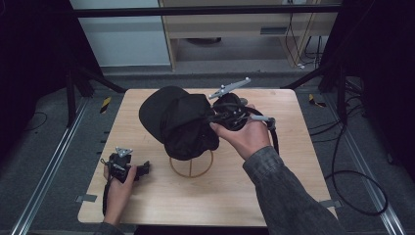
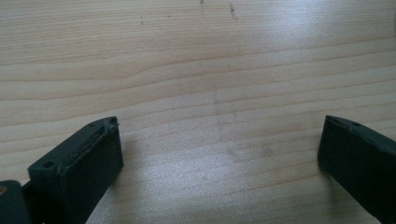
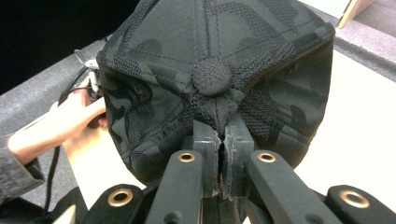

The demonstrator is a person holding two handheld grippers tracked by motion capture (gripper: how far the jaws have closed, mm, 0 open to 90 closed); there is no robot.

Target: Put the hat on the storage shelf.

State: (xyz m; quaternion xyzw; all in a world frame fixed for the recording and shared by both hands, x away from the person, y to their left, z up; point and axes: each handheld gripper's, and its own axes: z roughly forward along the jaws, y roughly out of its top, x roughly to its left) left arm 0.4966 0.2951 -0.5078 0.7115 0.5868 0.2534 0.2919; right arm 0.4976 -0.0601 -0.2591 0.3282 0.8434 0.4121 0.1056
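The cap (image 1: 176, 120) is black with a faint camouflage pattern woven into mesh-like panels, its seams meeting at a round fabric button on the crown, and its stiff brim points toward the table's far left. It sits over the middle of the wooden table (image 1: 293, 161), on top of a thin wire stand (image 1: 192, 166) whose round base ring rests on the tabletop just below it. The right gripper (image 1: 218, 116) has its 2 jaws pressed together on a fold of the crown cloth just under the button, as the right gripper view (image 3: 219, 135) shows plainly, with fabric bunched between the pads. The left gripper (image 1: 142, 169) lies low on the near left of the table, well apart from the cap, with its jaws spread wide (image 2: 219, 144) and nothing but bare wood grain between them. Beyond the table stand a pale cabinet (image 1: 122, 44) and a wooden shelf unit (image 1: 235, 29), and cables (image 1: 352, 186) trail over the grey floor at right. The cap hides the upper part of the stand, so how it sits on it cannot be made out.
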